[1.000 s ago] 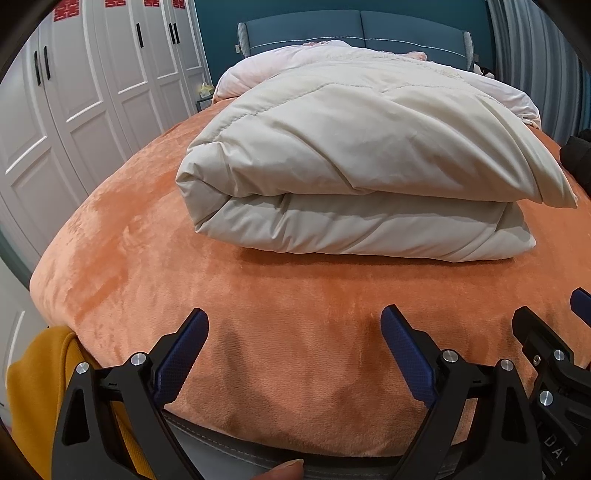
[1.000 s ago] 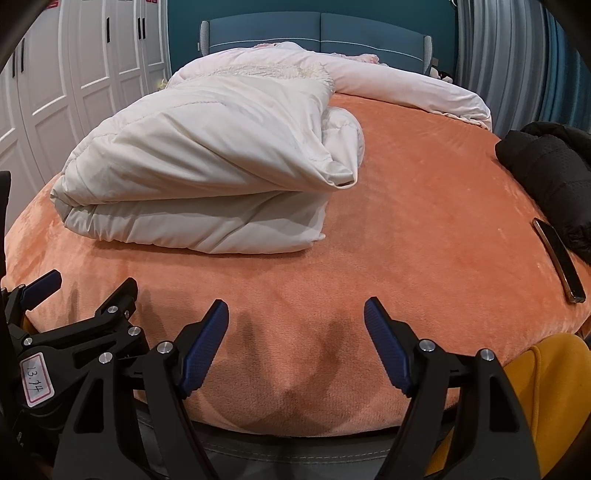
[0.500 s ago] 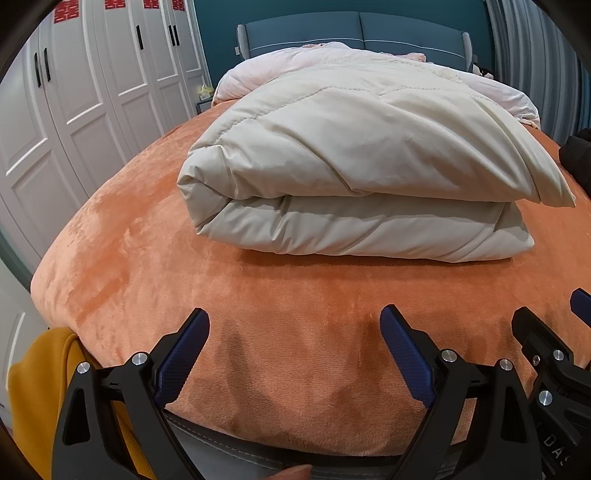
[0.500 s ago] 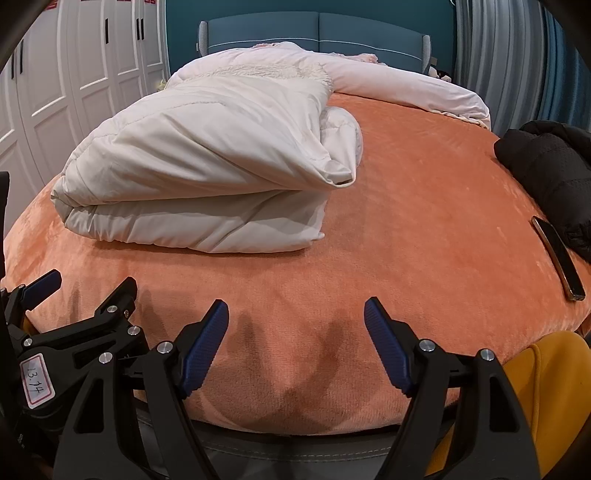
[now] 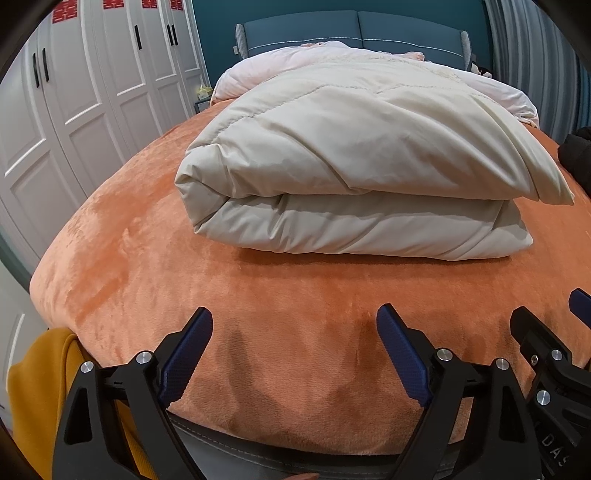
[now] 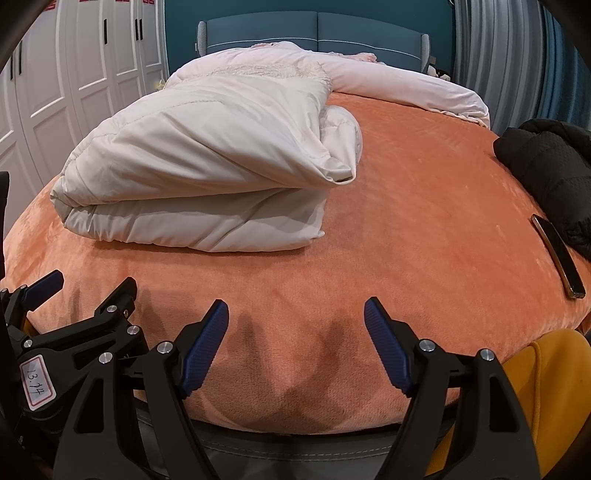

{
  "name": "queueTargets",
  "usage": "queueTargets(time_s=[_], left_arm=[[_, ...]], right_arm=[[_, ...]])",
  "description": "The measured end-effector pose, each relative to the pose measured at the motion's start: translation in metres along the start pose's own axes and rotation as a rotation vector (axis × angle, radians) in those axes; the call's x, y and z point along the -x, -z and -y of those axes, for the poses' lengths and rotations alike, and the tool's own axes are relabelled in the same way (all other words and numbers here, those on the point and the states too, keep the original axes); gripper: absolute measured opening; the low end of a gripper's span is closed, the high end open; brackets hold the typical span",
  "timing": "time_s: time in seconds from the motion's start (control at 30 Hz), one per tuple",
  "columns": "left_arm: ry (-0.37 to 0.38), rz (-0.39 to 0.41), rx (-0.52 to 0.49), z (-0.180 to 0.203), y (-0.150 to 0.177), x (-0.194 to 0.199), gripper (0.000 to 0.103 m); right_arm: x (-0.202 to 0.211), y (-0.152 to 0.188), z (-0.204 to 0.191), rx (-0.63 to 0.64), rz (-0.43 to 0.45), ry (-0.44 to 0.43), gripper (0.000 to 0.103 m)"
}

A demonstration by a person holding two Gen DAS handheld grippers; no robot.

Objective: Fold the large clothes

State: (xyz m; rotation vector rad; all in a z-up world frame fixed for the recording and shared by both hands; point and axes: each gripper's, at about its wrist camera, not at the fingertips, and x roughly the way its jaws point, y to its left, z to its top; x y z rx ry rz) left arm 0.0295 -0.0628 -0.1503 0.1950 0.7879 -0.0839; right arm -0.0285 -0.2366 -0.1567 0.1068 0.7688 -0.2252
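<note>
A cream padded garment [image 5: 354, 173] lies folded in a thick bundle on the orange bed cover [image 5: 295, 291]; it also shows in the right wrist view [image 6: 207, 177], left of centre. My left gripper [image 5: 295, 325] is open and empty, held near the bed's front edge, well short of the bundle. My right gripper [image 6: 295, 317] is open and empty too, beside the left one, over the bare orange cover [image 6: 424, 206]. The right gripper's side shows at the right edge of the left wrist view [image 5: 554, 354].
A black jacket [image 6: 546, 166] and a phone [image 6: 557, 254] lie at the bed's right side. A pale pink duvet [image 6: 399, 85] lies by the blue headboard [image 6: 314, 33]. White wardrobes [image 5: 92, 85] stand to the left. Yellow clothing [image 6: 546, 387] shows below.
Almost nothing has moved. Both views drift very slightly; the folded garment and both open grippers stay where they were.
</note>
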Motion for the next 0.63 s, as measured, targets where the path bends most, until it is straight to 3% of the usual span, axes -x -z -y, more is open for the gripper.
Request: queueTargets(time_s=[0.63], left_arm=[[-0.002, 0.001, 0.003, 0.000, 0.001, 0.000, 0.085]], right_arm=[[0.006, 0.005, -0.012, -0.018, 0.001, 0.009, 0.073]])
